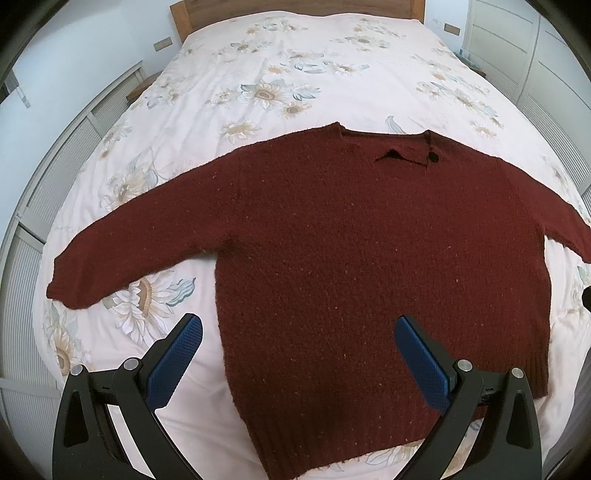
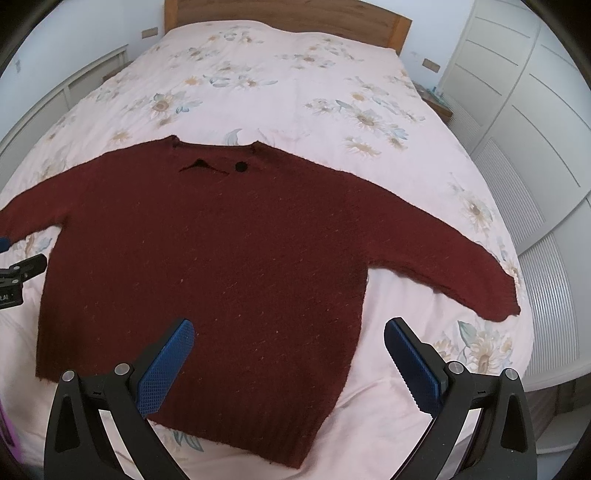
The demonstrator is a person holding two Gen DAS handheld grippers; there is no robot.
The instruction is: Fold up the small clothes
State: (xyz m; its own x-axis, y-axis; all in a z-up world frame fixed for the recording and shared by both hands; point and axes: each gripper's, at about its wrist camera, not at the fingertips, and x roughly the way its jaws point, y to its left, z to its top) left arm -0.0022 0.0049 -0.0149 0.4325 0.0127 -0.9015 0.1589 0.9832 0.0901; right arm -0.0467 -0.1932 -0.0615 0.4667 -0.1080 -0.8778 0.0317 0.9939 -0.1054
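Note:
A dark red knit sweater [image 1: 351,240] lies flat on the bed, front up, both sleeves spread out to the sides, neckline away from me. Its left sleeve cuff [image 1: 70,284] rests near the bed's left side; its right sleeve cuff [image 2: 495,295] reaches toward the right side. My left gripper [image 1: 297,328] hangs open above the hem's left part, holding nothing. My right gripper [image 2: 290,332] is open above the hem's right part, also holding nothing. The left gripper's body [image 2: 18,275] shows at the left edge of the right wrist view.
The bed has a pale pink floral cover [image 1: 295,74] and a wooden headboard [image 2: 288,14] at the far end. White louvred cupboards [image 2: 535,166] run along the right, and low white panels [image 1: 55,177] along the left. A bedside table [image 2: 436,99] stands at the far right.

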